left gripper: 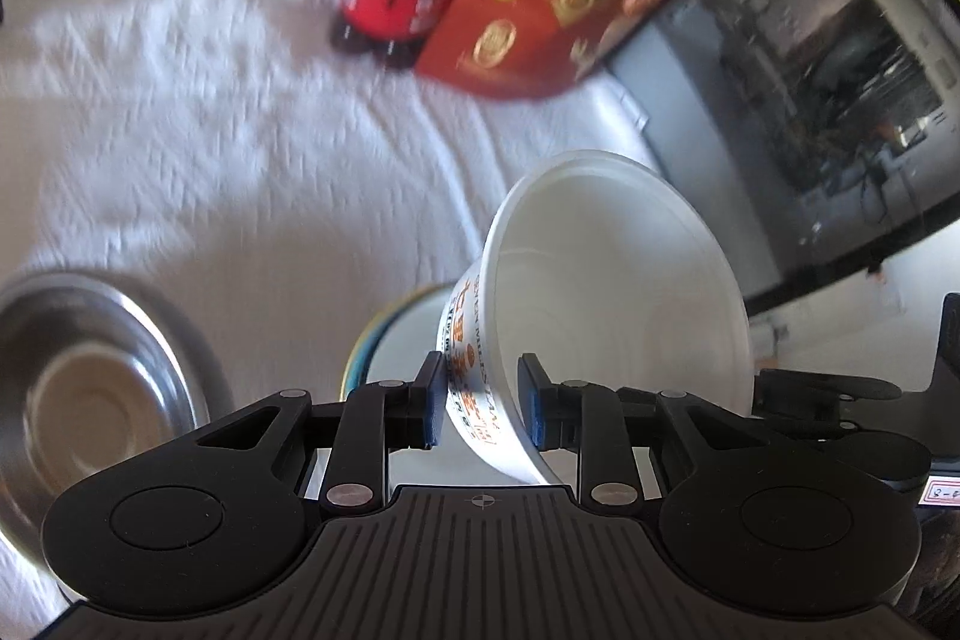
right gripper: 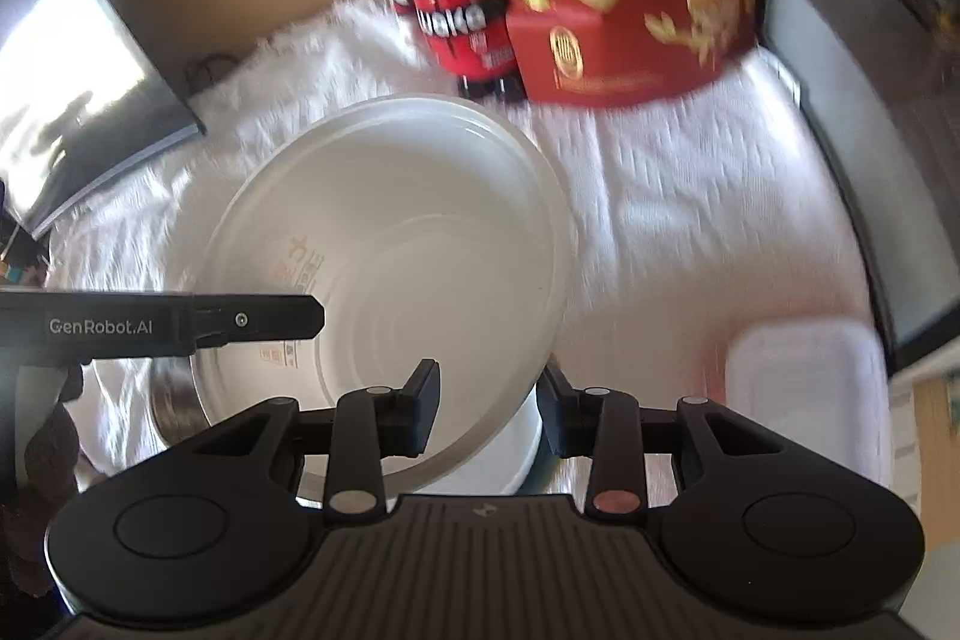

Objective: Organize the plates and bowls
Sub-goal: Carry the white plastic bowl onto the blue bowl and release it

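Your left tongs [left gripper: 482, 403] are clenched on the wall of the white paper bowl [left gripper: 606, 292], holding it tilted above the white cloth [left gripper: 210, 130], beside the steel bowl [left gripper: 90, 388]. Your right tongs [right gripper: 486, 409] are released, straddling the bowl's rim.

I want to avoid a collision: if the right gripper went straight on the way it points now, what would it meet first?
Probably the white paper bowl: its lower rim already sits between the open fingers of the right gripper, while the left gripper holds it tilted. Depth is hard to judge.
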A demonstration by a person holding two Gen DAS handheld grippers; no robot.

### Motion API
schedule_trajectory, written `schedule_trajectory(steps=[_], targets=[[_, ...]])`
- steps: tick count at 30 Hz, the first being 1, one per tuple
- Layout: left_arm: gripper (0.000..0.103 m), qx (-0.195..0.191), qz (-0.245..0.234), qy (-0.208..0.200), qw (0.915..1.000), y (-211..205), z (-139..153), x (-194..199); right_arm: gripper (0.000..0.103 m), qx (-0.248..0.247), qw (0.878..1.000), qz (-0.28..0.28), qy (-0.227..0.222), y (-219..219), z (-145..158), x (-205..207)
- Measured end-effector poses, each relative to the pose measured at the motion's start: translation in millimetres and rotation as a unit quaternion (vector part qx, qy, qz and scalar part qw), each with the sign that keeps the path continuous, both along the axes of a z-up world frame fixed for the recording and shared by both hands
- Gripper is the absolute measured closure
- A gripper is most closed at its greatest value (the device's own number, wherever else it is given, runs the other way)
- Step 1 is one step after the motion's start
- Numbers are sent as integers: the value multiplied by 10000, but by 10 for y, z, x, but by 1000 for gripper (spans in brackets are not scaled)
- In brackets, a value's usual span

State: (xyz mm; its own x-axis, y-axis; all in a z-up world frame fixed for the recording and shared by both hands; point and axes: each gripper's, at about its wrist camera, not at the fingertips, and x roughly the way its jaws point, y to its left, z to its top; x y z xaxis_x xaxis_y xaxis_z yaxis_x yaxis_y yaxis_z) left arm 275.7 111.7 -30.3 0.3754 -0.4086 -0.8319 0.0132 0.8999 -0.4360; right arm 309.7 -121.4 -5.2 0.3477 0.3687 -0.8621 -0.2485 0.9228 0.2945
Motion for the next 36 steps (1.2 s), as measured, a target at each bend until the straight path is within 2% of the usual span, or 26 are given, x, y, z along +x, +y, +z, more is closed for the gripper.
schedule_trajectory(steps=[3, 5, 13, 23, 29, 36], targets=[[80, -28, 33, 362, 9993, 14, -218, -24, 67, -80, 9998, -32, 183, 8, -178, -82], [81, -77, 80, 451, 9989, 55, -298, -32, 67, -123, 9995, -112, 269, 24, -283, -90], [79, -112, 441, 306, 9985, 262, -243, -2, 66, -233, 9991, -323, 110, 128, -422, 3], [78, -375, 311, 220, 9986, 194, -167, -6, 66, -172, 9993, -316, 43, 106, -410, 25], [80, -321, 322, 205, 9988, 185, -169, 29, 66, -171, 9992, -263, -228, 127, -293, -17], [80, -246, 428, 342, 9982, 225, -230, -3, 66, -114, 9992, -361, -131, 79, -349, -37]])
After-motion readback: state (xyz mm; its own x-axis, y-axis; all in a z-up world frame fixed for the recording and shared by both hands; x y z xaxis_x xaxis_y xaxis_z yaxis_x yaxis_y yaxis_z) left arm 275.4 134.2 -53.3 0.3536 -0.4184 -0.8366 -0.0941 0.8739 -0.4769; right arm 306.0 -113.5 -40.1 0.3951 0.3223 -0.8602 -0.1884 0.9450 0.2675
